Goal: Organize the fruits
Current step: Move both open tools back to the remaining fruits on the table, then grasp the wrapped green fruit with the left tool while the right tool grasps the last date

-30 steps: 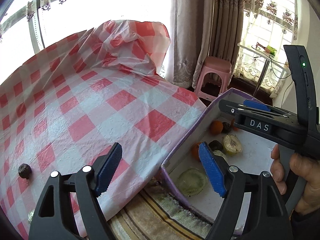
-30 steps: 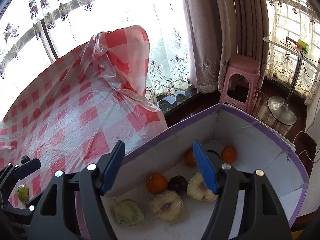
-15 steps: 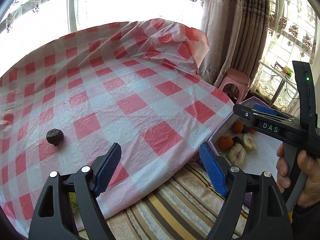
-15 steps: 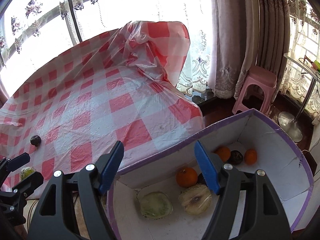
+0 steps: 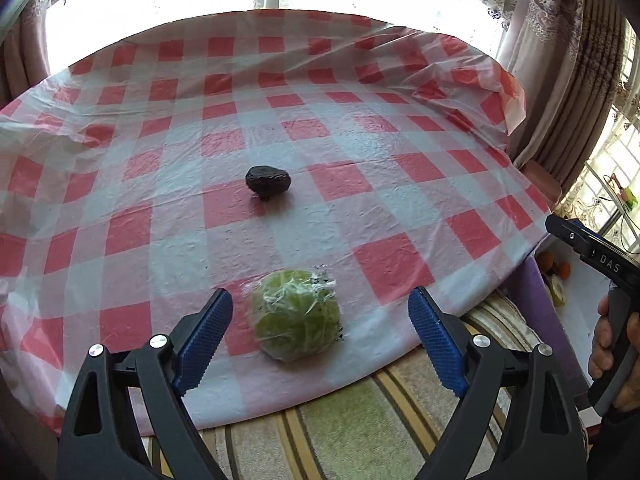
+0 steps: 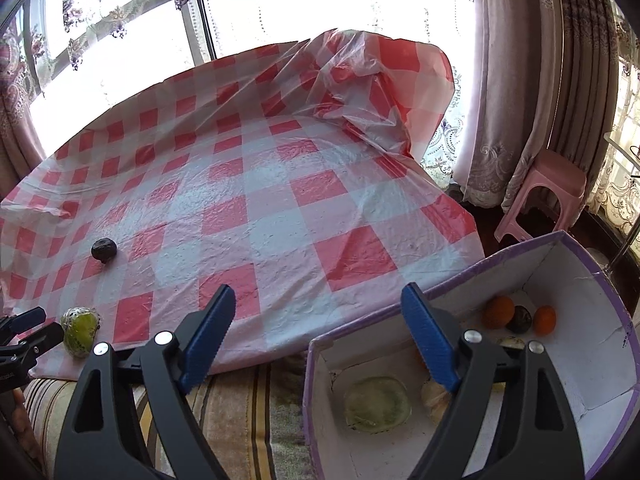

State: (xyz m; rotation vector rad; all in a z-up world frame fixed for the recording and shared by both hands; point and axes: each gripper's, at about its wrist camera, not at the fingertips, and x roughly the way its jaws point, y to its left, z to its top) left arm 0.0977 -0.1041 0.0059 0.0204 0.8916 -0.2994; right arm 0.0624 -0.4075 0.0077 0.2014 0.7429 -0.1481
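A green fruit in plastic wrap lies near the front edge of the red-and-white checked tablecloth; it also shows in the right wrist view. A dark wrinkled fruit lies farther back, also in the right wrist view. My left gripper is open, its jaws either side of the green fruit, just short of it. My right gripper is open and empty above the near corner of the purple-rimmed box, which holds oranges, a dark fruit and wrapped fruits.
A striped cloth covers the surface below the table's front edge. A pink stool and curtains stand at the right. The tablecloth is bunched up at the far right corner.
My left gripper has swung left, away from the box, to face the green fruit on the table. My right gripper has shifted left and back from the box interior.
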